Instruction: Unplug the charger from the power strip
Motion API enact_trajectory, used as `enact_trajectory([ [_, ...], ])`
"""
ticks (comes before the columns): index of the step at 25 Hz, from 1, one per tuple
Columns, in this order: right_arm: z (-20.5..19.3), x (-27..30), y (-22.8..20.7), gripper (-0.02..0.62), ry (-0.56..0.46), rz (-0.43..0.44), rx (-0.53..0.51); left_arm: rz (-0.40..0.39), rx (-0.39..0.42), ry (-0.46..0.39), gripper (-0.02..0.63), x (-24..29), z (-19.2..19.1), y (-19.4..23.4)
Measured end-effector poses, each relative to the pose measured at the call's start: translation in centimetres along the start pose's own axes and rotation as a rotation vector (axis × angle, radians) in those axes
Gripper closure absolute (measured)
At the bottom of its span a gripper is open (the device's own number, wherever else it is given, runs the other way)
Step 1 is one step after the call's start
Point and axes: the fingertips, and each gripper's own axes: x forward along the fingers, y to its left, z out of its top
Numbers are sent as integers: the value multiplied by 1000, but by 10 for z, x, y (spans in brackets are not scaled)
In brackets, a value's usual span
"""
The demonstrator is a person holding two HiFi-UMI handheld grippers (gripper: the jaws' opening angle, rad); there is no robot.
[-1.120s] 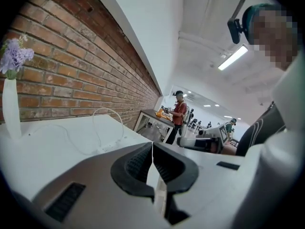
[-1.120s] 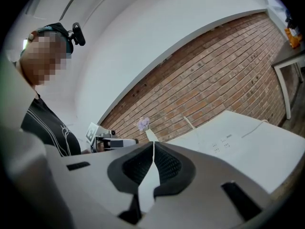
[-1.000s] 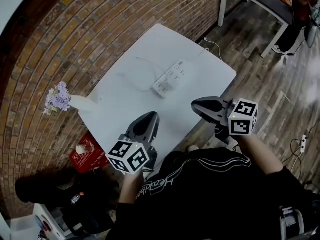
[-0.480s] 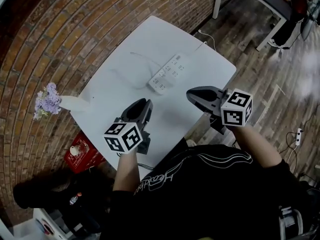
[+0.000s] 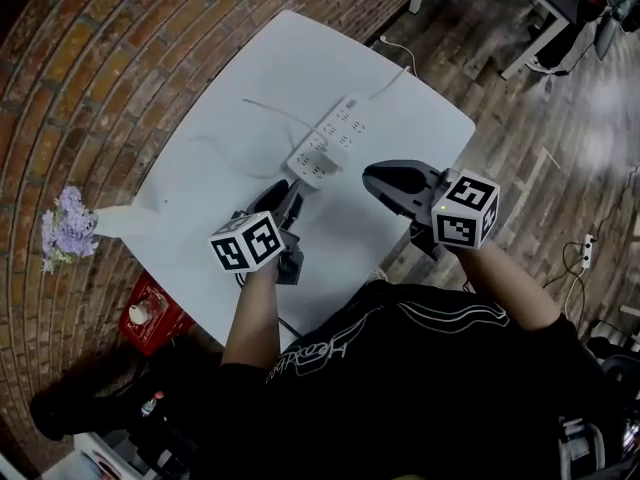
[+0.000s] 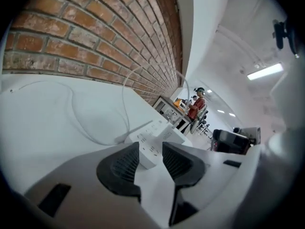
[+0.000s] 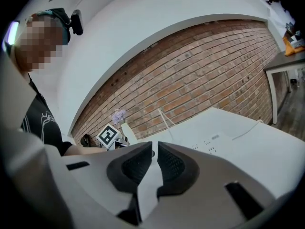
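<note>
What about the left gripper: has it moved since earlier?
Yes: left gripper advanced across the table toward the power strip; jaws just opening, its end between, ungripped.

Only the person's black shirt (image 5: pixel 420 388) bears lettering: white script (image 5: pixel 303 354) (partly creased) that seems to begin "Hea"; the remainder can't be read.

Power strip (image 6: pixel 157 131) partly behind left claw (image 6: pixel 151 146)

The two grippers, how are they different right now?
The left gripper has its jaws apart, having just been opening, with the charger showing in the gap, ungripped; the right gripper has its jaws shut on nothing. The left gripper points at the power strip; the right gripper hangs off to its side. Both carry a marker cube.
</note>
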Motion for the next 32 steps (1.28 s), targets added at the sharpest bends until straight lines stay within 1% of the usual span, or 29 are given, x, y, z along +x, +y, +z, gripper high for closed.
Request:
enact_trajectory([
  [3,-3,12,-10,590,6,-30,-11,4,-54,-2,476,13,0,12],
  [4,-5,16,-13,570,9,-42,-20,4,-71,-6,476,17,0,15],
  [5,-6,21,-15,529,14,-55,-35,6,-84,-9,474,21,-1,18],
  [7,-9,30,-20,500,26,-91,-85,16,-102,-11,471,28,-2,22],
  [10,-17,41,-29,469,53,-158,-164,35,-118,-13,471,35,-3,27],
  [14,-27,53,-46,449,78,-242,-224,32,-138,-35,471,40,0,27],
  [17,-31,62,-55,436,91,-292,-255,78,-114,-24,472,41,-2,32],
  [20,-40,70,-58,432,120,-314,-288,137,-81,-20,486,42,-4,34],
  [22,-39,77,-58,431,119,-316,-302,170,-67,-20,497,43,-5,36],
  [28,-37,89,-61,431,105,-327,-313,171,-72,-16,503,45,-4,35],
  [32,-40,95,-63,433,111,-344,-322,175,-102,-13,506,44,-7,39],
])
